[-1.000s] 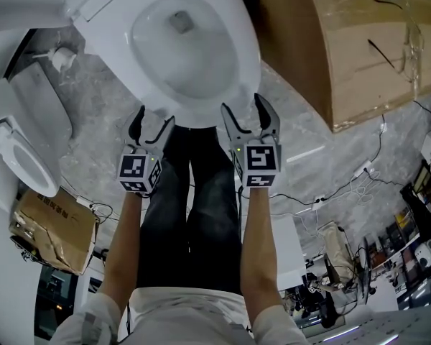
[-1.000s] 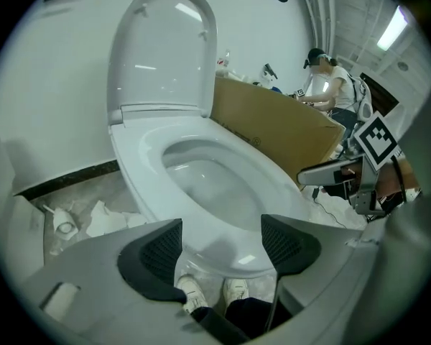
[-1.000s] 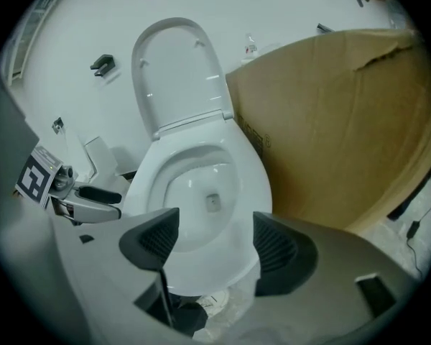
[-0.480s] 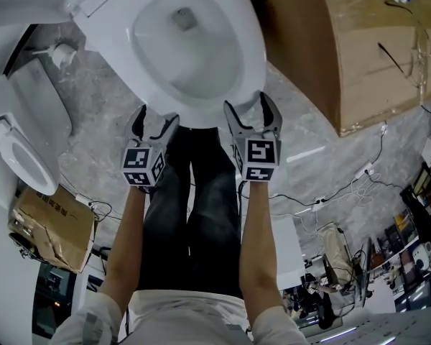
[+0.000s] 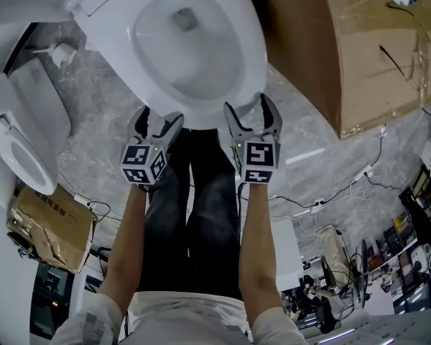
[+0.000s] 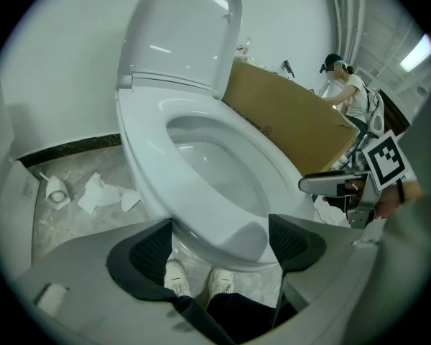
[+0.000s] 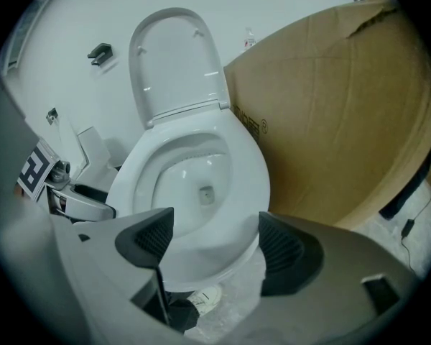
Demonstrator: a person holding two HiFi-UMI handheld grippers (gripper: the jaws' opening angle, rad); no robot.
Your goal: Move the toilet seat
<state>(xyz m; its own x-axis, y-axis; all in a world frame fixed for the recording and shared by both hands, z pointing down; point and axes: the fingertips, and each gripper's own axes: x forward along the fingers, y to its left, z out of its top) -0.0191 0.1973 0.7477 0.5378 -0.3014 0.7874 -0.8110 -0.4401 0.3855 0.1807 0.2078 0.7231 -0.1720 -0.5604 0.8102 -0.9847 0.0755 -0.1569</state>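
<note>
The white toilet seat (image 5: 253, 56) lies down on the bowl, and its lid (image 6: 179, 34) stands upright against the wall. My left gripper (image 5: 158, 117) is at the front left of the rim. Its jaws are opening, and the seat's front edge (image 6: 223, 225) shows between the pads without touching them. At the front right of the rim my right gripper (image 5: 248, 106) stands wide open. The seat (image 7: 248, 185) shows between its pads (image 7: 147, 236) too, untouched. The lid (image 7: 176, 63) shows upright in the right gripper view as well.
A large cardboard box (image 5: 345, 42) stands close to the toilet's right side. A second toilet (image 5: 21, 157) and a small crushed carton (image 5: 50, 228) are at the left. Paper scraps (image 6: 100, 189) lie on the floor. Cables (image 5: 330, 192) run at the right. My shoes (image 6: 194, 279) are under the rim.
Both grippers have moved a little forward to the toilet's front rim. Their jaws have spread wider.
</note>
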